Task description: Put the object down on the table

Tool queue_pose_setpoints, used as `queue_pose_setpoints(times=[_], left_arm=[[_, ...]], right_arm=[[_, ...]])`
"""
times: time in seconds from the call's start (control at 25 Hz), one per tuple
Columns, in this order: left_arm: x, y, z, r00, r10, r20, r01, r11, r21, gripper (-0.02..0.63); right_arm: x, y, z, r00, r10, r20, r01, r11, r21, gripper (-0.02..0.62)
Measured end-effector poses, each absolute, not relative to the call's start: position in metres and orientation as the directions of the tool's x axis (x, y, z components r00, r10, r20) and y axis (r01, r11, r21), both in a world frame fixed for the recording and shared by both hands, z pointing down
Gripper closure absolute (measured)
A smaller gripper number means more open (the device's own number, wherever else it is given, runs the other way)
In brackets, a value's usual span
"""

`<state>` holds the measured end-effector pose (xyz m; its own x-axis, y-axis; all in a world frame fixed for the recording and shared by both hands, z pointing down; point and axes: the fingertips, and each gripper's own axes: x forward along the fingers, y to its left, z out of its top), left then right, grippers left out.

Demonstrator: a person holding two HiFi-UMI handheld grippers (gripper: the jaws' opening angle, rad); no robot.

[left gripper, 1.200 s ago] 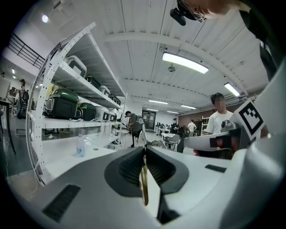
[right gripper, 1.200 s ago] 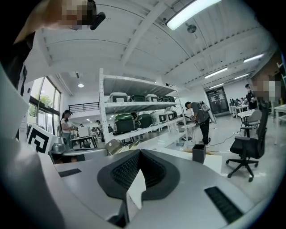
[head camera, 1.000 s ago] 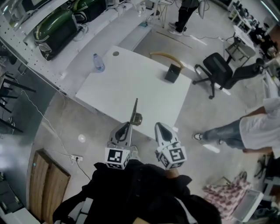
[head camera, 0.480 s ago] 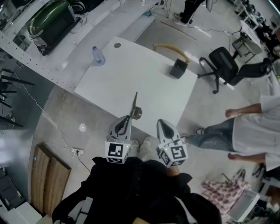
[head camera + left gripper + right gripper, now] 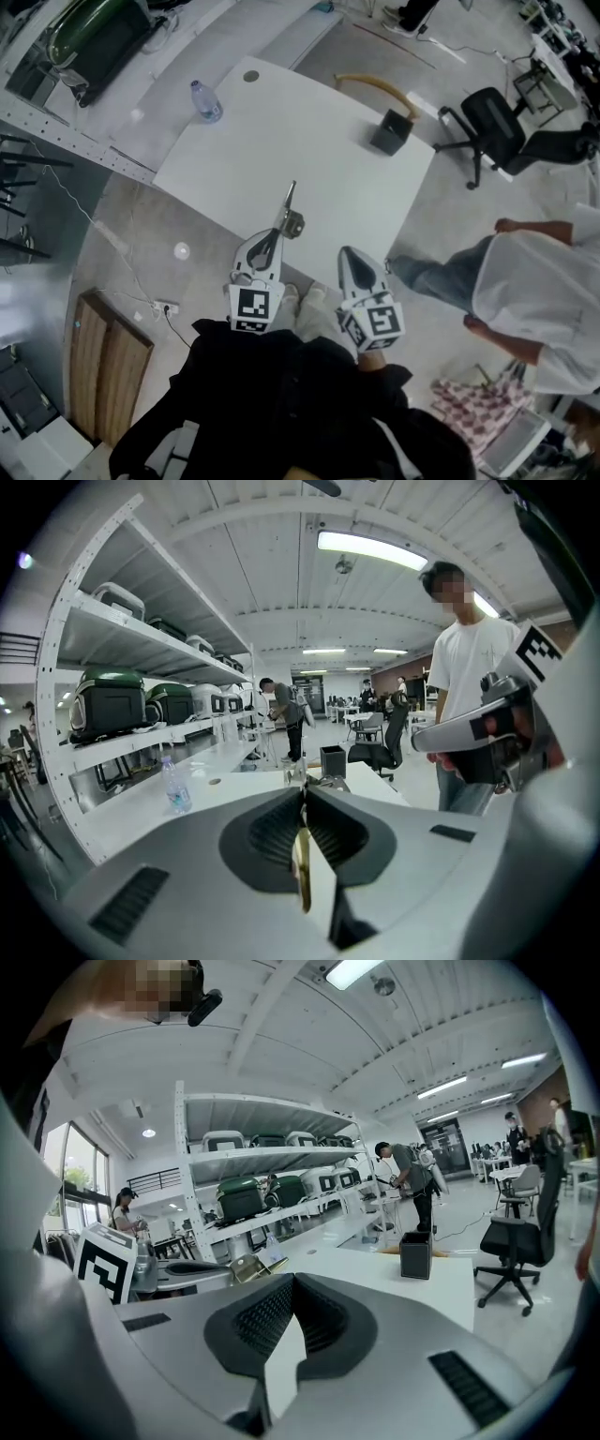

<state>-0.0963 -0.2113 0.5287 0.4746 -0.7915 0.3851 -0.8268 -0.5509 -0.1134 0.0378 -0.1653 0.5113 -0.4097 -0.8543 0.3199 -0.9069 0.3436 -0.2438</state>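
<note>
The thin metal object point(image 5: 290, 214) is sitting clamped edge-on between the jaws of the left gripper point(image 5: 275, 240). It is projecting forward over the near edge of the white table point(image 5: 328, 178); whether it is touching the tabletop cannot be determined. The right gripper point(image 5: 348, 259) is hovering just beside the left, its jaws together and gripping nothing. A water bottle point(image 5: 206, 102) and a black box point(image 5: 391, 132) are standing near the table's far side, well apart.
</note>
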Motion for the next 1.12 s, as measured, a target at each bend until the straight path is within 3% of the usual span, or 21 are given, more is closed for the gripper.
queue_pose_setpoints(times=[0.52, 1.12], left_arm=[[-0.077, -0.240, 0.595, 0.450, -0.750, 0.485, -0.767, -0.602, -0.220, 0.584], [-0.039, -0.246, 0.666, 0.440, -0.685, 0.580, -0.613, -0.702, -0.363, 0.586]], right_arm=[[0.044, -0.172, 0.552, -0.430, -0.818, 0.382, -0.901, 0.359, -0.244, 0.595], [0.045, -0.165, 0.567, -0.436, -0.789, 0.433, -0.898, 0.354, -0.260, 0.595]])
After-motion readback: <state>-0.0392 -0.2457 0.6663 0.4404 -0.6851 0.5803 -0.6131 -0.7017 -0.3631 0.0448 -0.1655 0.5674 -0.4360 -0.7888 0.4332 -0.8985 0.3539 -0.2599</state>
